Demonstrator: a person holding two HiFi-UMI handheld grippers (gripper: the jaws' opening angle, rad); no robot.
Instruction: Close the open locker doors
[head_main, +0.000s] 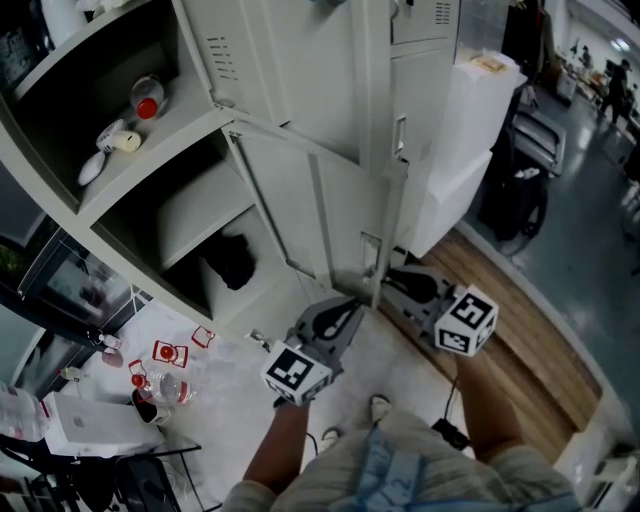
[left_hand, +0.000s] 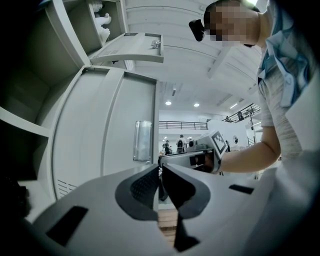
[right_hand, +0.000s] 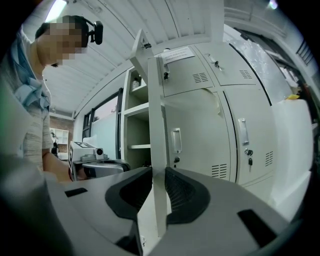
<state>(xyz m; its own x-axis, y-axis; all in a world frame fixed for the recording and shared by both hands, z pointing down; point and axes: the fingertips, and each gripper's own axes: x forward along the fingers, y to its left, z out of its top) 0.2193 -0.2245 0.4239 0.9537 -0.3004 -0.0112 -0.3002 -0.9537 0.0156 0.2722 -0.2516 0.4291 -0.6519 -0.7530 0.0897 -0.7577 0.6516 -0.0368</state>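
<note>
My right tongs (right_hand: 158, 172) pinch the free edge of the lower locker door (head_main: 300, 200), which stands wide of its compartment. My left tongs (left_hand: 160, 169), pressed nearly together, sit beside that edge. Best swing steadily, letting go before the frame.

Locker door (head_main: 300, 195): open, its free edge running down to both grippers.
Left gripper (head_main: 352, 303): at the door's lower corner, on its left side.
Right gripper (head_main: 392, 280): at the same corner, on the right side.
Upper compartment (head_main: 185, 108): open; a red-capped container (head_main: 148, 98) lies on the shelf.
Lower compartment (head_main: 190, 215): open; a black object (head_main: 230, 260) sits inside.
</note>
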